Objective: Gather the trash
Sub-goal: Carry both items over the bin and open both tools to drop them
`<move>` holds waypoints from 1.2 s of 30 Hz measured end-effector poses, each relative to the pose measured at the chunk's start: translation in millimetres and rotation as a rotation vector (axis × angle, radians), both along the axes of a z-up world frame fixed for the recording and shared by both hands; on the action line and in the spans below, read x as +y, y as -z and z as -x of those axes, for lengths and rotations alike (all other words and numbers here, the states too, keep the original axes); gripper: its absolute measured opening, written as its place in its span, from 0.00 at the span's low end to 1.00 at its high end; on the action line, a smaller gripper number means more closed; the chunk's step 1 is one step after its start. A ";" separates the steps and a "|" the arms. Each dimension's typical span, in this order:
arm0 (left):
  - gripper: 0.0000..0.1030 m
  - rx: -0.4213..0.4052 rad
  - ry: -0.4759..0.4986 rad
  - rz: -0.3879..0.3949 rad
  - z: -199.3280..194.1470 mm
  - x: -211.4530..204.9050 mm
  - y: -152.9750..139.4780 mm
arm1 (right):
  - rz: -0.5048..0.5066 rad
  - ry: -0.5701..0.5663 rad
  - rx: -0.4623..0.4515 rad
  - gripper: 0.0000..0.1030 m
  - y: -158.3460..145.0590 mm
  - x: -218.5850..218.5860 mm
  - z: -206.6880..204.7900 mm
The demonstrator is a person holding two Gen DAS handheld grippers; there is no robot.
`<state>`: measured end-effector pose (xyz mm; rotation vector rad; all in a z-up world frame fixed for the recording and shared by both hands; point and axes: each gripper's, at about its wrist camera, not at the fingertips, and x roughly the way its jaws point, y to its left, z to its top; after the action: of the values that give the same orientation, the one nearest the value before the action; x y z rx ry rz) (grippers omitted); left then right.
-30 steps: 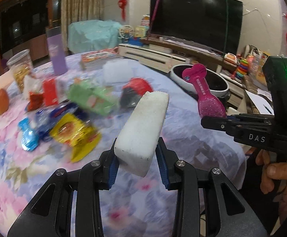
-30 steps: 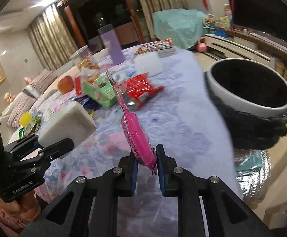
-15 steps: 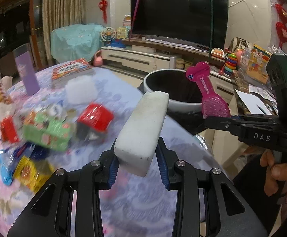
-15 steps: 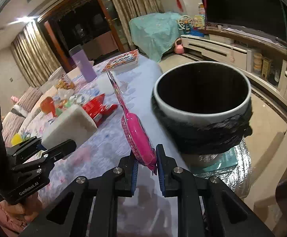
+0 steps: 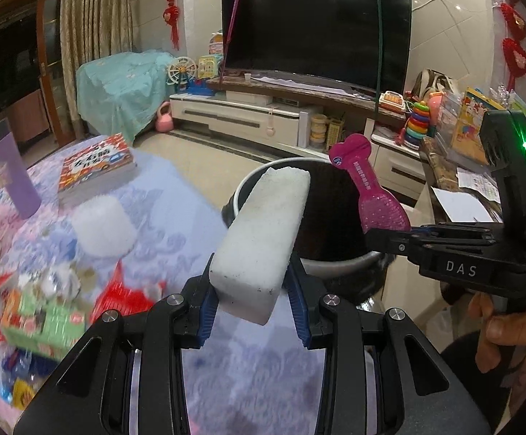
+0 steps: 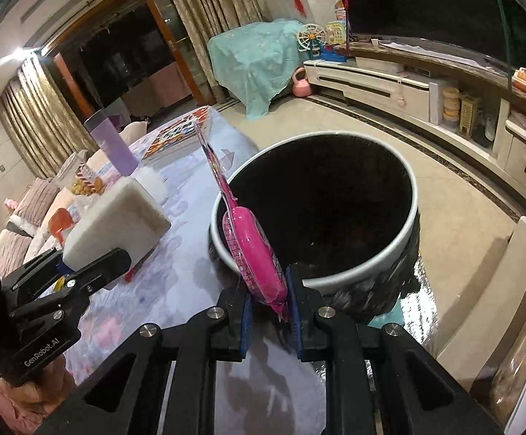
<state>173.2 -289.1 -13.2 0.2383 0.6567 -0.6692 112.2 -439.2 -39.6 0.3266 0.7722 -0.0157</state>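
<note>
My left gripper (image 5: 250,290) is shut on a white foam block (image 5: 263,239) and holds it up beside the table edge; the block also shows in the right wrist view (image 6: 114,224). My right gripper (image 6: 268,304) is shut on a pink packaged hairbrush (image 6: 252,250), also seen in the left wrist view (image 5: 370,195), held at the near rim of the trash bin. The trash bin (image 6: 382,257) has a white rim and black liner and stands beside the table, also in the left wrist view (image 5: 335,257).
The floral table (image 5: 176,239) carries another foam block (image 5: 101,226), a book (image 5: 96,168), a purple bottle (image 5: 13,177), a red wrapper (image 5: 125,295) and green packets (image 5: 45,322). A TV stand (image 5: 263,123) and toys stand behind.
Both grippers have swung right from the table's litter toward the bin, which now looks larger and nearer. Both keep their hold.
</note>
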 end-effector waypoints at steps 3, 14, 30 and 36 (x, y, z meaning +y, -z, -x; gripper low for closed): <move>0.33 0.015 0.005 0.001 -10.4 -10.5 -0.2 | 0.008 0.006 0.009 0.17 -1.8 -10.0 -11.0; 0.33 0.047 0.039 -0.016 -39.7 -53.1 3.6 | 0.005 0.029 0.063 0.17 5.1 -39.5 -37.2; 0.68 0.116 0.021 -0.024 -61.6 -64.2 17.8 | -0.009 0.032 0.112 0.27 11.3 -52.4 -57.4; 0.77 0.126 -0.018 -0.008 -58.0 -45.8 19.2 | -0.011 0.054 0.091 0.55 5.1 -52.7 -53.5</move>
<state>231.2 -334.9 -32.4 0.1985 0.7815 -0.6686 165.7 -491.9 -44.7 0.3594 0.8536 -0.0771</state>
